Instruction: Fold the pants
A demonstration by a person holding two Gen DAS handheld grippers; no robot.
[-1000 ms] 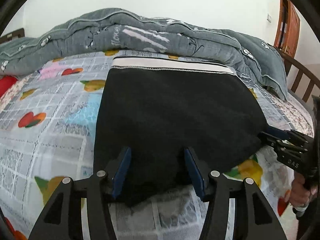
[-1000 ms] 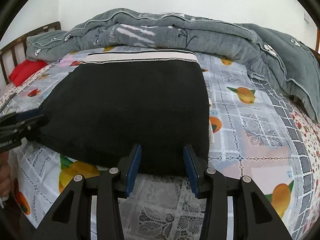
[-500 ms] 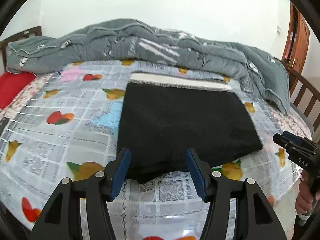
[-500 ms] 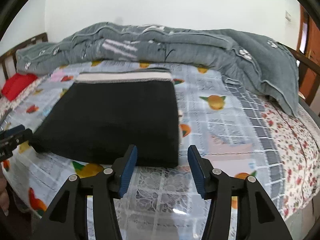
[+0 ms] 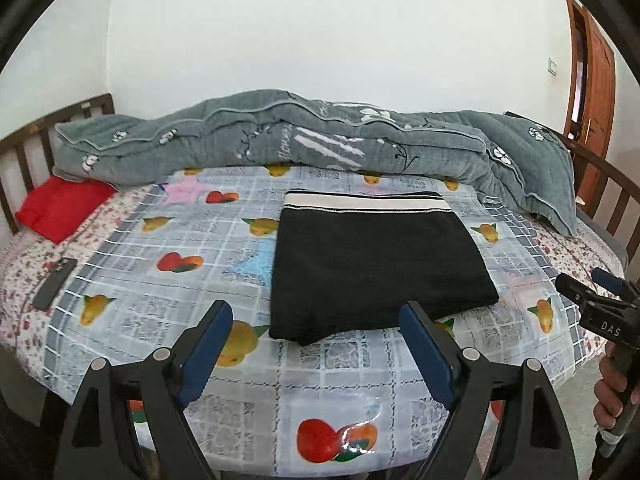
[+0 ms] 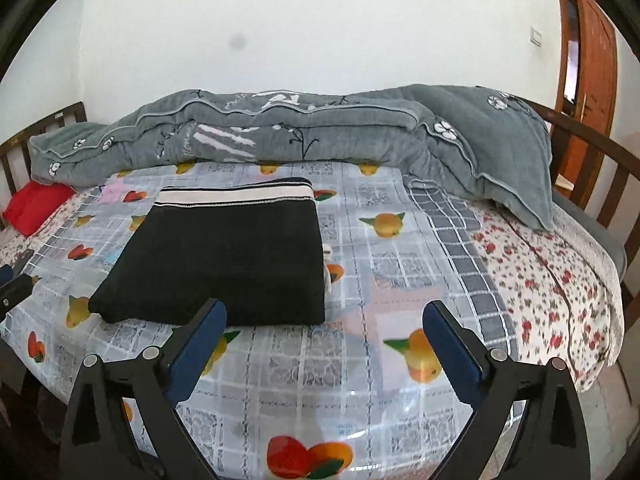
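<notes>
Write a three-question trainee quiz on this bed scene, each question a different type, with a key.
1. True or false: the left gripper is shut on the folded black pants.
2. Multiple choice: the pants' white waistband faces A) the grey quilt B) the grippers C) the red pillow.
3. Fill in: the right gripper holds ____.

Key: 1 false, its jaws stand open, clear of the pants. 2 A. 3 nothing.

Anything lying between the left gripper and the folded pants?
No. Left wrist view shows only bare fruit-print sheet between the open left gripper and the pants.
</notes>
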